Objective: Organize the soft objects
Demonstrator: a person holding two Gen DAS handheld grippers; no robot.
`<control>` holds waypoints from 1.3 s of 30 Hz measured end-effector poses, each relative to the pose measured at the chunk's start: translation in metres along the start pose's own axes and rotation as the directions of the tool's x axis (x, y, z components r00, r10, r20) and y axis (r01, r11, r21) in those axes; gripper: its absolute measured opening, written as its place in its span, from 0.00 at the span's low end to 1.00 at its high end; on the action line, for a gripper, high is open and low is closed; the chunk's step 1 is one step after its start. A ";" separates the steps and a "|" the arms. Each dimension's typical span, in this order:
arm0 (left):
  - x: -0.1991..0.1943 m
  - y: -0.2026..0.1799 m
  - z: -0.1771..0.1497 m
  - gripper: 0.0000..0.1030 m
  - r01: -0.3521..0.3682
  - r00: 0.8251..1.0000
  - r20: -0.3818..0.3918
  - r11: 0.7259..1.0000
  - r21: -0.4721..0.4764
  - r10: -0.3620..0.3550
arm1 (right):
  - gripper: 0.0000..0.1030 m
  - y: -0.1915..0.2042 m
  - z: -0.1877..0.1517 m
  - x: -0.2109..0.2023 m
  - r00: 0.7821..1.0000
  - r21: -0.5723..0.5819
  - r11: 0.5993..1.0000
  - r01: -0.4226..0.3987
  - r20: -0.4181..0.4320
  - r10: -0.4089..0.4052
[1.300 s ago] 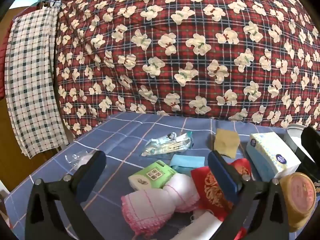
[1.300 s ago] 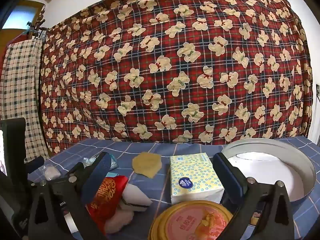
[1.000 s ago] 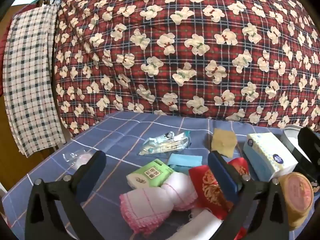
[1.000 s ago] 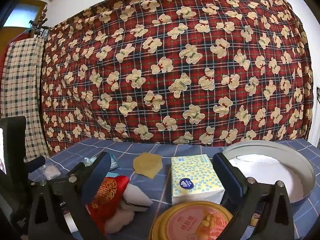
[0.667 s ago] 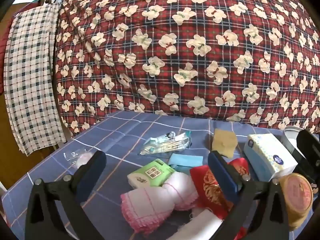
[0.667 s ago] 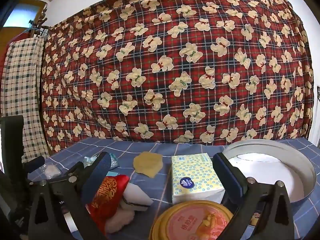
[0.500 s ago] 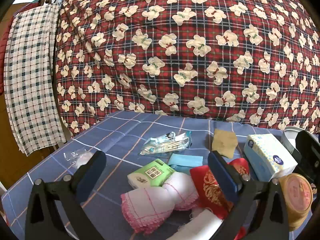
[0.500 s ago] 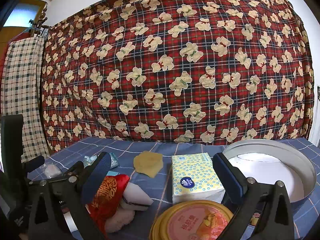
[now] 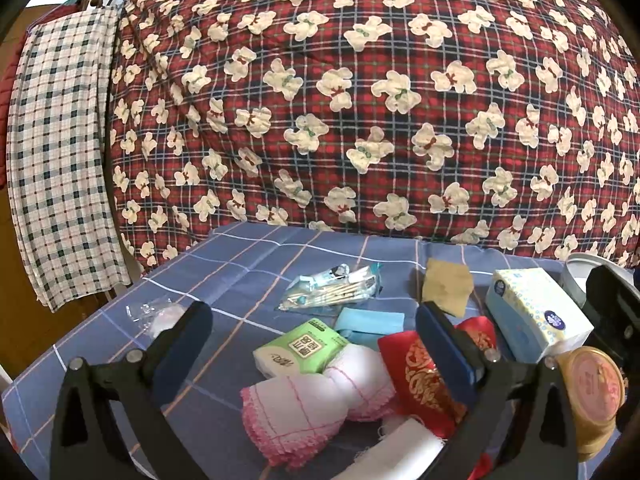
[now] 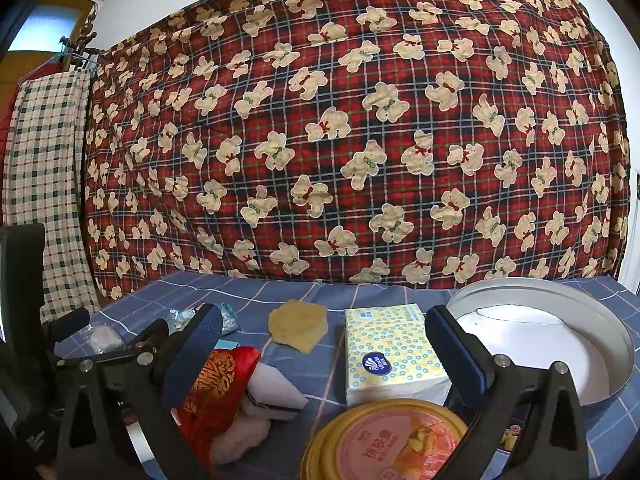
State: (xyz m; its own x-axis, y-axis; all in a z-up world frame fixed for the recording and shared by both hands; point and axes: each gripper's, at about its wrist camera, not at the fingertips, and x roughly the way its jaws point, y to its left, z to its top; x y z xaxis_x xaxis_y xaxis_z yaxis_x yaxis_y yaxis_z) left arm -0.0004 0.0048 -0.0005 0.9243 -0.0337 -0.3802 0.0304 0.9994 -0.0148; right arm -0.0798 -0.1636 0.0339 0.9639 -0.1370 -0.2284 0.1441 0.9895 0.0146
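A heap of soft things lies on the blue checked tablecloth [image 9: 248,276]. Between the fingers of my open left gripper [image 9: 316,344] are a pink-edged white towel [image 9: 308,404], a green tissue pack [image 9: 300,346] and a red embroidered pouch [image 9: 424,368]. A blue folded cloth [image 9: 368,320], a tan sponge [image 9: 446,286] and a bag of cotton swabs [image 9: 332,292] lie farther back. My open right gripper [image 10: 324,344] hovers over a yellow-dotted tissue pack [image 10: 390,350], with the sponge [image 10: 298,324] behind and the red pouch [image 10: 216,380] at its left finger.
A round grey tin [image 10: 560,320] with a white inside stands at the right. A yellow-rimmed lid [image 10: 384,440] lies at the near edge. A small clear packet [image 9: 154,314] sits at the table's left. A teddy-bear plaid blanket [image 9: 360,100] hangs behind; a checked cloth [image 9: 56,160] hangs left.
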 end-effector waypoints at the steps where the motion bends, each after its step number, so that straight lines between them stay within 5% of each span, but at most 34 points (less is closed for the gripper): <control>1: 0.000 0.000 0.000 1.00 0.000 1.000 -0.001 1.000 0.000 0.000 | 1.00 0.000 0.000 0.000 1.000 0.001 1.000 -0.002 0.001 0.002; 39: 0.000 0.003 -0.001 1.00 0.002 1.000 -0.004 1.000 -0.003 -0.002 | 1.00 0.001 0.000 0.000 1.000 0.000 1.000 -0.007 0.007 0.007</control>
State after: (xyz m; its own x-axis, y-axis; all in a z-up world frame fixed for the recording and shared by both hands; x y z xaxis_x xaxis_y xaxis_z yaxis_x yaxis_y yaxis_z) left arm -0.0006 0.0074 -0.0014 0.9227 -0.0362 -0.3837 0.0317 0.9993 -0.0181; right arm -0.0802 -0.1629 0.0335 0.9663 -0.1305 -0.2219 0.1375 0.9904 0.0163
